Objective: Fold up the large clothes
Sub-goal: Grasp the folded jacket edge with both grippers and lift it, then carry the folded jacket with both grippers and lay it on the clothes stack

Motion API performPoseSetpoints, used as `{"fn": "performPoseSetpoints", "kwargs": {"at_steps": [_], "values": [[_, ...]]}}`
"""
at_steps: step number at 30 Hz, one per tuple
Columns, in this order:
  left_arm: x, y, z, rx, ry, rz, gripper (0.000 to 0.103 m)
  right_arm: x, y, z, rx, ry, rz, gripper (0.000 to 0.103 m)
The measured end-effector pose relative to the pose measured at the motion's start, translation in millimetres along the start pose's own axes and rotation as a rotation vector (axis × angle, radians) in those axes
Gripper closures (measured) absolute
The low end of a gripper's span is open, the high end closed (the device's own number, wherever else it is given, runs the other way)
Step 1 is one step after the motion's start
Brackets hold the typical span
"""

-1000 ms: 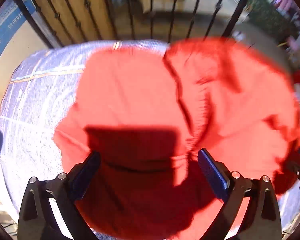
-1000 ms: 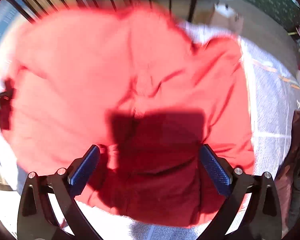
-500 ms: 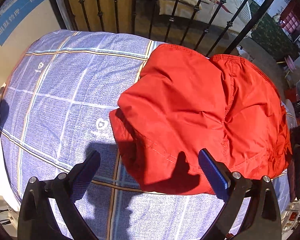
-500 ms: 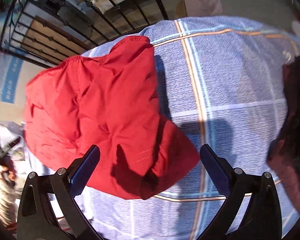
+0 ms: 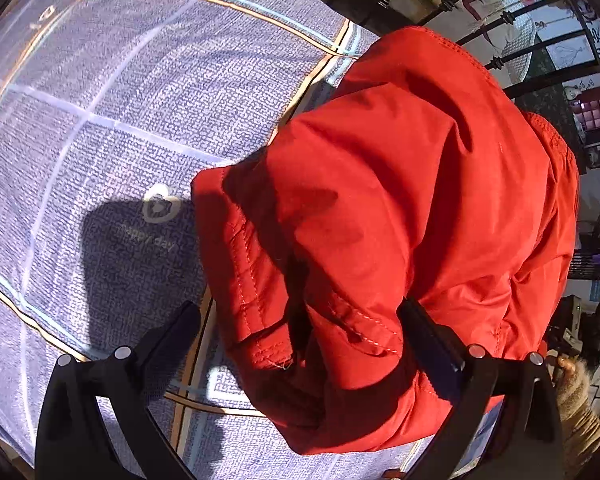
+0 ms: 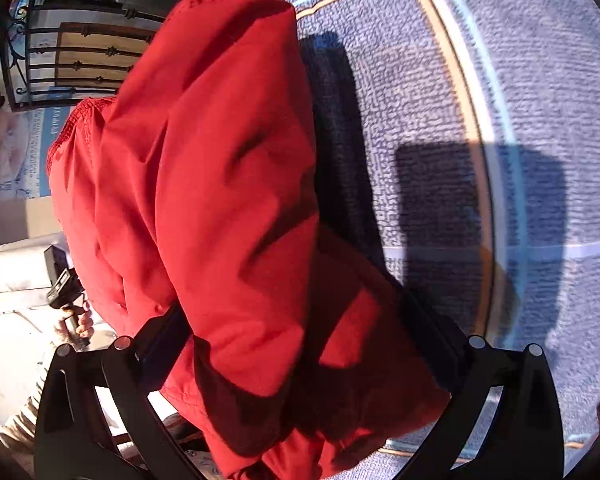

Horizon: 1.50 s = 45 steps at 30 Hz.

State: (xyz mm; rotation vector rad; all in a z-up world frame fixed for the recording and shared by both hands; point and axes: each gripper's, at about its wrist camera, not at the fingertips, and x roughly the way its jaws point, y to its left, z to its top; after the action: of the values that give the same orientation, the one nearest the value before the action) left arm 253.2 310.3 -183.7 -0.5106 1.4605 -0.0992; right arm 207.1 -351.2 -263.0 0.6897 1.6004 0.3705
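Note:
A red padded jacket [image 5: 400, 208] lies bunched in a heap on the blue checked cloth [image 5: 120, 92]. My left gripper [image 5: 300, 320] is open and close over the jacket's near stitched edge, which sits between its fingers; the left finger [image 5: 176, 328] is over bare cloth. In the right wrist view the same jacket [image 6: 204, 168] fills the left half. My right gripper [image 6: 296, 332] is open too, with a thick fold of the jacket between its fingers. The jacket's underside and sleeves are hidden.
A black iron railing [image 5: 480, 20] runs behind the table, also seen as the railing [image 6: 80, 52] in the right wrist view. A hand [image 6: 74, 320] holds the other gripper's handle at the left. The cloth [image 6: 520, 120] stretches bare to the right of the jacket.
Both grippers have dropped low and close to the jacket's near edge. The jacket, spread wide a second ago, now lies in a narrower folded heap.

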Motion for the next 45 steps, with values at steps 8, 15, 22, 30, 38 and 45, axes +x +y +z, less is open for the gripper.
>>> {"fn": "performPoseSetpoints", "kwargs": {"at_steps": [8, 15, 22, 30, 38, 45], "values": [[21, 2, 3, -0.098, -0.012, -0.067, 0.004, 20, -5, 6, 0.022, 0.009, 0.043, 0.004], [20, -22, 2, -0.062, -0.030, -0.037, 0.017, 23, 20, -10, 0.028, -0.032, 0.028, 0.012], [-5, -76, -14, 0.164, -0.058, 0.089, 0.062, 3, 59, -46, -0.013, -0.097, -0.002, 0.064], [-85, -138, -32, 0.376, -0.207, 0.059, 0.076, -58, 148, -90, -0.116, -0.224, -0.084, 0.077], [-184, -230, -43, 0.628, -0.388, -0.064, 0.078, -188, 230, -132, -0.249, -0.382, -0.179, 0.078], [-263, -401, -88, 0.874, -0.511, -0.222, 0.078, -386, 234, -186, -0.297, -0.612, -0.295, 0.078]]}}
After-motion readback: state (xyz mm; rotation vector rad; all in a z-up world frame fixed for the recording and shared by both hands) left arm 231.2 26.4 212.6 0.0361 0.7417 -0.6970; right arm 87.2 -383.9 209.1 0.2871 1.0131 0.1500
